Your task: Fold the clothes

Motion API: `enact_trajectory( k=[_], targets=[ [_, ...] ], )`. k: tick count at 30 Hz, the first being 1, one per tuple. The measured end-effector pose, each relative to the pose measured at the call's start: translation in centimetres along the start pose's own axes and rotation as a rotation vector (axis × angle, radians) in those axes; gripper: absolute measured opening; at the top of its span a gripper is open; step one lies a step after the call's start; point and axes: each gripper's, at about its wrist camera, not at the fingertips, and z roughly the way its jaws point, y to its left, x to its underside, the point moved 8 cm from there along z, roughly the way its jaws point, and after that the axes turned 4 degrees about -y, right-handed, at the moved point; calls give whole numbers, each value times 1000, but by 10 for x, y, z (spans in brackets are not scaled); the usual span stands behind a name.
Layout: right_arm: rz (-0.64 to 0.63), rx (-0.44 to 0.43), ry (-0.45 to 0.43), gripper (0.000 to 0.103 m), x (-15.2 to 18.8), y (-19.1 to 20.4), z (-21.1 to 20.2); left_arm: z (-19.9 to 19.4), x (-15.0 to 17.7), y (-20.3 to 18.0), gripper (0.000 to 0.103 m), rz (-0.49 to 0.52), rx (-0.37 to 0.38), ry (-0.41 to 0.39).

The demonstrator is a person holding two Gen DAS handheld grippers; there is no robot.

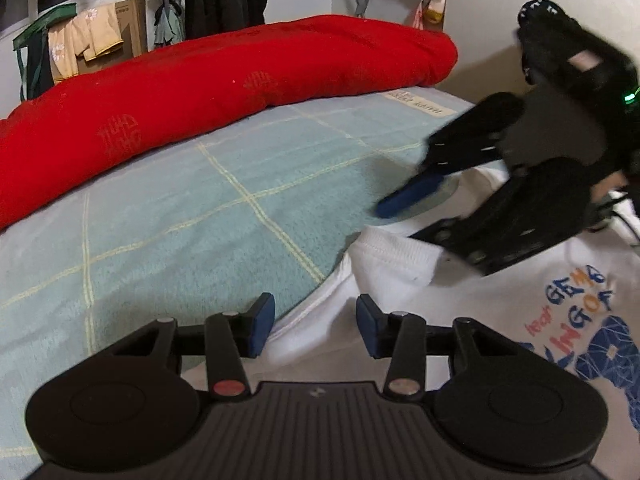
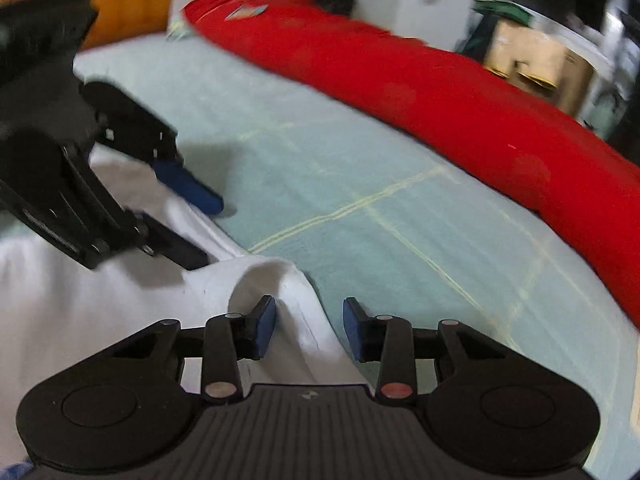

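**Both hand-held grippers at the white T-shirt's far edge on the bed**

Left hand-held gripper (image 1: pixel 315 326): jaws are standing partly spread, blue pads apart. A hemmed edge of the white T-shirt (image 1: pixel 472 312) is lying in the gap; the pads are not visibly pressing on it.

Right hand-held gripper (image 2: pixel 309 328): jaws are also standing partly spread. A raised ridge of the shirt's fabric (image 2: pixel 280 280) is running up between the pads, close to the left pad; the frame is blurred, and no firm pinch is showing. In the left wrist view, this gripper is hanging over the shirt at right, one blue finger reaching out past the cloth.

The T-shirt is lying on the near right part of the bed, white with a blue and orange print (image 1: pixel 580 320) on the near right. Its edge is bordering bare bedcover.

Bedcover (image 1: pixel 180 220): pale blue-green with thin yellow grid lines. A long red quilt (image 1: pixel 224 80) is lying rolled along the far side. Beyond the bed, hanging clothes (image 1: pixel 84 36) and a cardboard box (image 1: pixel 134 20) are standing at far left.
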Motion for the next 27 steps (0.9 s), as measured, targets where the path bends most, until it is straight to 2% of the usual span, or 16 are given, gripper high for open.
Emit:
enact_trajectory(
  k=[2,4,6,7,9,11,13,16,17,19,20,21,23,25,27],
  targets=[
    [-12,-42,-10,50,-7,2,8,-7,1,2,45,-10,2,-23],
    [-7,-97,-7,48,-12,4,16,-14,2,7,45,-29,-14,-42],
    [-16,-87,-1,17,-16,6,23,-21,2,12,45,-49,-35,-64],
    [-18,-54,-19,8,-20,4,24,-25,0,13,45,-57,-39,-78],
    [18,60,-72,8,-26,-8,24,-31,-4,15,45,-71,-46,-112],
    [104,76,-111,18,-29,-18,23,-32,-8,13,45,-99,-18,-119],
    [95,84,-80,24,-26,-18,20,-32,-11,7,45,-121,32,-115],
    [63,128,-37,36,-19,-21,7,-24,-7,-2,46,-96,55,-74],
    [80,134,-40,38,-16,-24,-3,-17,-3,0,52,-94,37,-41],
    [114,145,-45,43,-10,-30,-23,-2,5,11,52,-93,-52,29],
    [143,114,-44,44,-5,-31,-33,3,10,20,52,-98,-107,55],
    [163,93,-33,44,0,-30,-41,4,11,26,51,-126,-127,59],
    [220,49,11,44,21,-28,-58,-8,7,26,44,-164,-102,26],
    [284,11,41,44,42,-29,-76,-22,2,19,45,-164,-68,-10],
    [352,4,47,46,63,-36,-91,-27,-4,2,48,-126,12,-34]
  ],
)
